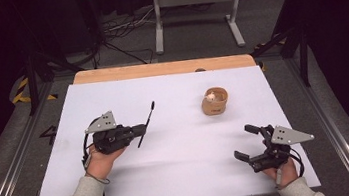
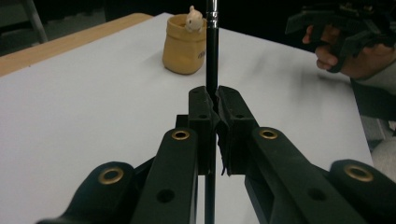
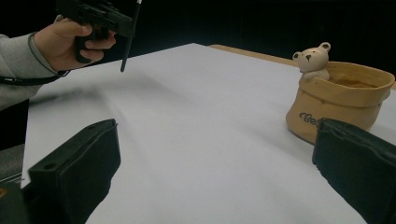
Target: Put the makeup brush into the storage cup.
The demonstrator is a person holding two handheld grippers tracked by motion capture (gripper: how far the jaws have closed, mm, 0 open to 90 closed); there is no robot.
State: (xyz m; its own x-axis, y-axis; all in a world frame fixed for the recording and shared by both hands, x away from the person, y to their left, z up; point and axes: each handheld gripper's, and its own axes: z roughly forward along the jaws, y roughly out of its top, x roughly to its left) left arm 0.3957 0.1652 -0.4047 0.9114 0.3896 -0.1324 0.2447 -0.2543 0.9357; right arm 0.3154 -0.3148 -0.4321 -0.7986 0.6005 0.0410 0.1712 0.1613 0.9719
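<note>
A thin black pen (image 1: 146, 123) is clamped in my left gripper (image 1: 142, 128), held above the white table at the left. In the left gripper view the pen (image 2: 211, 51) stands upright between the closed jaws of that gripper (image 2: 215, 100). A tan sack-shaped pot (image 1: 214, 101) with a small bear figure on its rim sits at the middle right of the table. The pot (image 3: 343, 98) stands just beyond my right gripper's far jaw. My right gripper (image 1: 247, 142) rests open near the front right corner, with nothing between its jaws.
The white sheet (image 1: 178, 143) covers most of the wooden table (image 1: 159, 68), whose bare edge shows at the back. A metal frame (image 1: 196, 4) and cables stand on the floor behind. Dark rails run along both sides.
</note>
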